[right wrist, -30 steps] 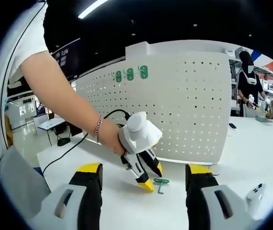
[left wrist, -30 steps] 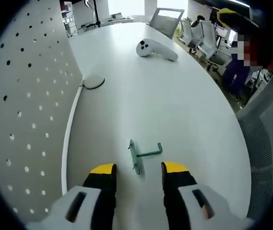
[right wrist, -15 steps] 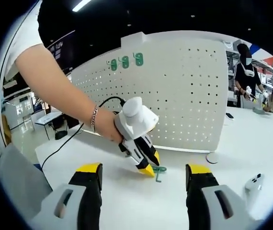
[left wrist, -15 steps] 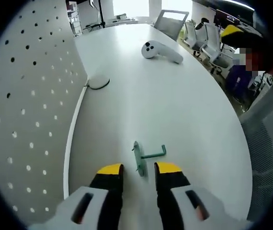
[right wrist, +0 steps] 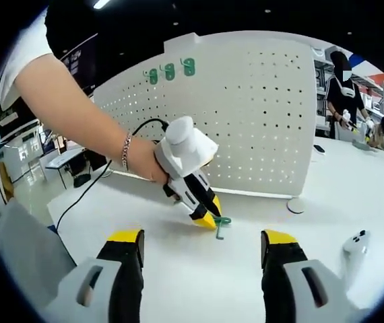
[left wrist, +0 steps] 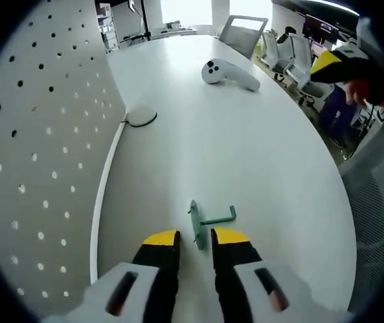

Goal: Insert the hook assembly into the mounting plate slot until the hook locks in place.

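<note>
Between your left gripper's (left wrist: 196, 237) yellow tips, the green hook (left wrist: 204, 222) lies flat on the white table (left wrist: 246, 148). Its backplate sits right at the mouth of the jaws, and the arm with the upturned end points off toward the table edge. The jaws are drawn close, with a narrow gap left; whether they already touch the backplate I cannot tell. From the right gripper view, that gripper comes down steeply with its tips on the hook (right wrist: 218, 224).

The risk starts here. The backplate is thin and flat on a smooth top, so if you close on its edge off-centre it may skid or twist out, or end up pinched crooked. A crooked pinch will likely fight you at the board.

Your right gripper (right wrist: 203, 243) hangs nearer you, jaws spread wide and empty. Keep it back, because a nudge from it could knock the hook away.

Just beside the hook stands the pegboard (left wrist: 37, 155). From the right gripper view three green hooks (right wrist: 170, 69) hang along its top edge. Swing up too fast and you may strike the board or miss the holes.

Farther off lie a white puck (left wrist: 141, 116) with its cable and a controller (left wrist: 227, 71). Both are well apart and unlikely to interfere.
</note>
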Tool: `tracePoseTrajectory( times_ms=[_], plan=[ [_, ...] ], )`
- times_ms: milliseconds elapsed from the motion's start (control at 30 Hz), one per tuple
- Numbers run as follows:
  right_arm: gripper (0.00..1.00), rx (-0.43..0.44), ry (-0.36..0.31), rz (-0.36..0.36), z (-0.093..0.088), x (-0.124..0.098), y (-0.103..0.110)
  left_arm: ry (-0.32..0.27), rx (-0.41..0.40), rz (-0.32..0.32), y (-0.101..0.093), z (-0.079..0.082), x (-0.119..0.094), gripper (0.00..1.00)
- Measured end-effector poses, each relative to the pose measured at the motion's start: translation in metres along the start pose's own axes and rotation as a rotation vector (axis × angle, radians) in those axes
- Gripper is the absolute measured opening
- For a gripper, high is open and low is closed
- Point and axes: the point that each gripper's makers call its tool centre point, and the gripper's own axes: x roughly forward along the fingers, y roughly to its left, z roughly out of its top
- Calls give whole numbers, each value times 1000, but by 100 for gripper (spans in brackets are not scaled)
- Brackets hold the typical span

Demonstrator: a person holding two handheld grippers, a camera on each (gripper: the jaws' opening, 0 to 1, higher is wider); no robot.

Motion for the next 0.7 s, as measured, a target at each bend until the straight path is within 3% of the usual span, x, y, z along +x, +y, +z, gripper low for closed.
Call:
tracePoseTrajectory(
  times_ms=[233,700],
  plan=[
    [68,8,3,-2,-2,-1,0,3,-3,27,3,0,1,5],
    [68,14,2,-2,-3,-1,0,-20,-30,36,5,-1,0,2]
  ],
)
